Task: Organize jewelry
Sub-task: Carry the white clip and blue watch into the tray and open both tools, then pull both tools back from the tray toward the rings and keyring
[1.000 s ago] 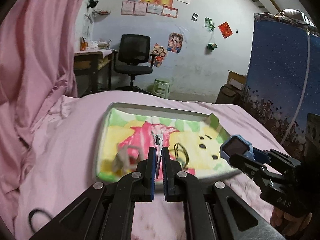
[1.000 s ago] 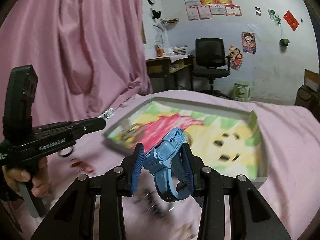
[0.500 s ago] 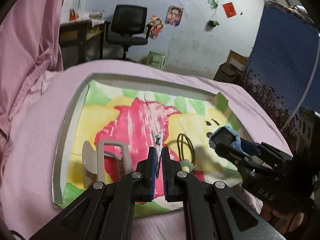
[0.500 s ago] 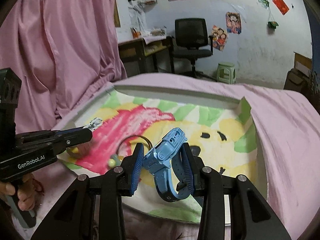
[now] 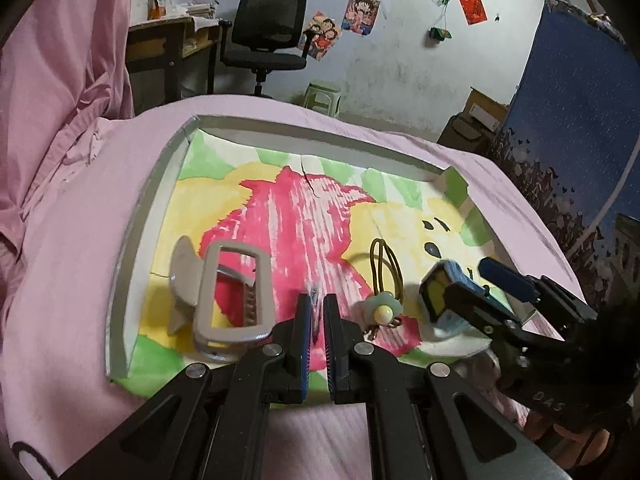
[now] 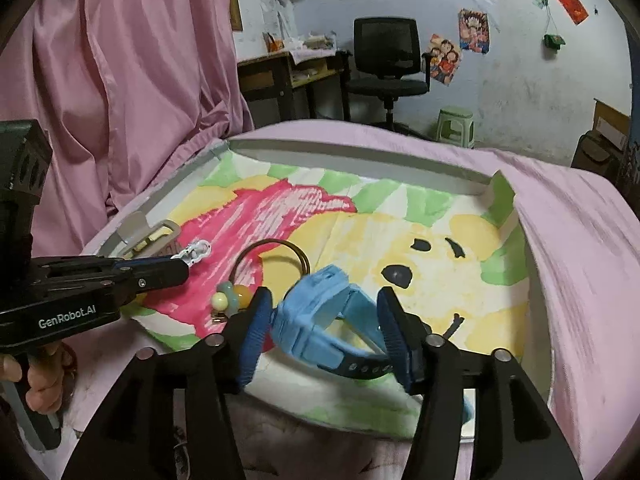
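Note:
A shallow tray (image 5: 132, 240) with a cartoon-print lining lies on the pink bed. In it are a grey hair claw (image 5: 224, 296) and a brown hair tie with a bead charm (image 5: 384, 280). My left gripper (image 5: 316, 312) is shut on a small clear crystal clip (image 6: 196, 250), low over the tray's near edge. My right gripper (image 6: 324, 320) has widened around a blue watch (image 6: 320, 320) that hangs between its fingers, strap low over the tray's front right; the watch also shows in the left wrist view (image 5: 440, 292).
A pink curtain (image 6: 120, 80) hangs at the left. An office chair (image 5: 264, 40), a desk (image 5: 168, 48) and a green stool (image 5: 320, 96) stand beyond the bed. A blue starry panel (image 5: 580, 140) stands at the right.
Both grippers moved forward and down over the tray. The right gripper's fingers spread wider and the blue watch dropped lower between them. The left gripper stayed shut on the clip.

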Demonstrator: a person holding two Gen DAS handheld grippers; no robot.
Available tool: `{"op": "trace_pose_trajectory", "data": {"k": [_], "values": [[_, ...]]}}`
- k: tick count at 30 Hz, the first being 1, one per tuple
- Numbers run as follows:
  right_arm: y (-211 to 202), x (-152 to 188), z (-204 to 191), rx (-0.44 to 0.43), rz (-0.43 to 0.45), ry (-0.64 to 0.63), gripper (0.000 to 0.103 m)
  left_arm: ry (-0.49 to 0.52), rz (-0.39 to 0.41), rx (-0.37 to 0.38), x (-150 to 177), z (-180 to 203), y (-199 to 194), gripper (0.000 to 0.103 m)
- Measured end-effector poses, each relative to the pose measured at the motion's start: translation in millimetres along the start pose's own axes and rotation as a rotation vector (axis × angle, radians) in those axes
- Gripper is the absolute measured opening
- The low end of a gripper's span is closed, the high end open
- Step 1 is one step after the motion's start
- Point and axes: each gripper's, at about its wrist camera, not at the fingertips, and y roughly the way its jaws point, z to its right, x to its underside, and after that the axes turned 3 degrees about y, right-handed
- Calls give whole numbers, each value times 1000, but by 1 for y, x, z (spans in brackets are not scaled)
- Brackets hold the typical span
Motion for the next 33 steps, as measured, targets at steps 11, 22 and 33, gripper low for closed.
{"op": "trace_pose_trajectory", "data": {"k": [11,22,33], "values": [[-66,11,4,6,211,59,76,-18,205,-11,26,4,-55,62],[-118,32,-2,21,357,72,93,23,338,-77,52,15,-101,82],[-148,53,-12,19,431,69,102,18,426,-130,83,13,-134,99]]}}
